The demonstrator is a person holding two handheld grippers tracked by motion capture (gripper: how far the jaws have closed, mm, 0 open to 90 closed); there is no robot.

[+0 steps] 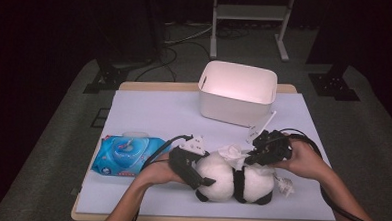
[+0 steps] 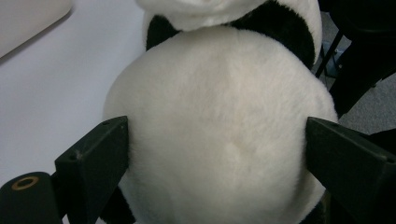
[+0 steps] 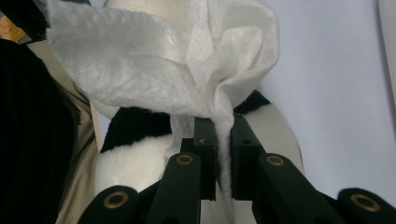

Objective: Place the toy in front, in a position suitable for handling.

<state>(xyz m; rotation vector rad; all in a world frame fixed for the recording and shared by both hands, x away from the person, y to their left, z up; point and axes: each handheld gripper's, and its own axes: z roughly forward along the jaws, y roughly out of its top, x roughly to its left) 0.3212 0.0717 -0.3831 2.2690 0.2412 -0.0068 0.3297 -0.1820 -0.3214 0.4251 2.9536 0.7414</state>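
**Panda toy held on the worktop, wipe pinched above it**

Nearest the person, a plush panda (image 1: pixel 233 181) lies on the white worktop (image 1: pixel 149 113), close to its front edge. Its fur is thick and soft: a round white body with black bands across the shoulders and black paws at the bottom. In the left gripper view the white belly bulges between the two black jaws, the pile looking clean and even, with a small dimple near the middle.

The left tool (image 1: pixel 191 166) stands wide, its jaws set on either side of the panda's body and pressing into the fur at both flanks. The left hand (image 1: pixel 159 171) holds it low, beside the toy.

The right tool (image 1: pixel 256 152) is nearly closed, and its jaws pinch a white wipe (image 1: pixel 232 154). In the right gripper view the wipe (image 3: pixel 163 60) rises from between the pads as a crumpled, thin, slightly fibrous sheet, fanned out over the panda's white and black fur. The right hand (image 1: pixel 304 160) holds this tool just above the toy's upper side.

To the left, a blue pack of wipes (image 1: pixel 124 156) lies flat on the worktop, near the left tool. Farther back, a white bin (image 1: pixel 237 92) stands near the rear edge, well apart from the panda.
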